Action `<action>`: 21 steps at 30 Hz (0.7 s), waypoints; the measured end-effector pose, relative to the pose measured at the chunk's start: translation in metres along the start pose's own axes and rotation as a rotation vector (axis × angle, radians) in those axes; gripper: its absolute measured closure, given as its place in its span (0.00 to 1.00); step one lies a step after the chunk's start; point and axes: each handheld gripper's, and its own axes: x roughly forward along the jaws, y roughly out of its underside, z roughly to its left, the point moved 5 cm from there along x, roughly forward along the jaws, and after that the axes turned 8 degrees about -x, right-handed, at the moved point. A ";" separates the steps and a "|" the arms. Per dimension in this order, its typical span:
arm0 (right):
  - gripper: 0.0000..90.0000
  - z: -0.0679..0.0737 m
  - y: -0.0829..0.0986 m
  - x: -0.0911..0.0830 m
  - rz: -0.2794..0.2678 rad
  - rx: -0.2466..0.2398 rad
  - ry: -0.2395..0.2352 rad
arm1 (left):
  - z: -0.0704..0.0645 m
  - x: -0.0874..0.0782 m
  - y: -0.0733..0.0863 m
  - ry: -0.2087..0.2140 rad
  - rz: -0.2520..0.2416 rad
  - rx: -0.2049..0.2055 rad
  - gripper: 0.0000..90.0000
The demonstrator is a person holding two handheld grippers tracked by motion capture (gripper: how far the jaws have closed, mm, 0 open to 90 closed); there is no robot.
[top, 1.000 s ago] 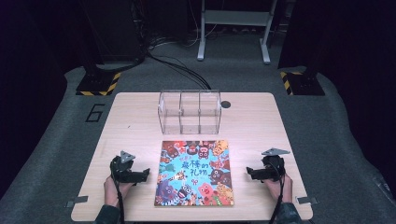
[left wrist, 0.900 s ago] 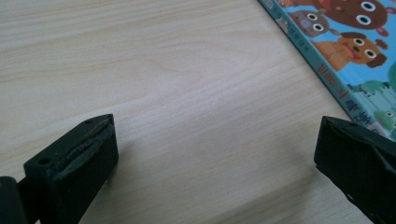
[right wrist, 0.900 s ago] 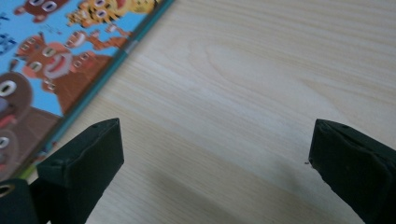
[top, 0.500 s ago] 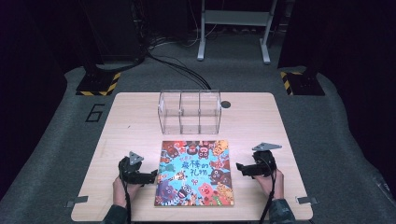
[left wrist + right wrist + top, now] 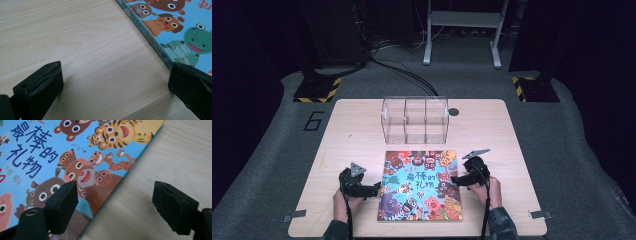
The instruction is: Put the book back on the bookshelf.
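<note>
Left gripper [image 5: 374,189] low beside the picture book's [image 5: 421,185] left edge, jaws spread wide, holding nothing, book flat on the wooden table [image 5: 357,125] before the clear divided box [image 5: 414,119], right gripper [image 5: 455,180] gaping, empty, straddling the book's right edge

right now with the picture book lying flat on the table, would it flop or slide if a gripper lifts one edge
The picture book looks hardcover, with a thick spine edge, so probably stiff rather than floppy. Its cover looks smooth, so it may slide across the table when pushed. Lying flat, it offers little edge to grab.
</note>
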 end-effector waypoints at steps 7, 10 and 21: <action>0.36 0.007 -0.005 0.007 0.031 0.003 -0.028 | 0.000 0.000 0.000 0.002 0.004 0.001 0.00; 0.38 0.009 -0.006 0.007 0.047 0.000 -0.037 | 0.000 -0.001 0.000 0.006 0.012 0.010 0.00; 0.38 0.013 -0.014 0.010 0.140 -0.001 -0.049 | -0.005 0.000 0.001 0.019 0.009 0.020 0.00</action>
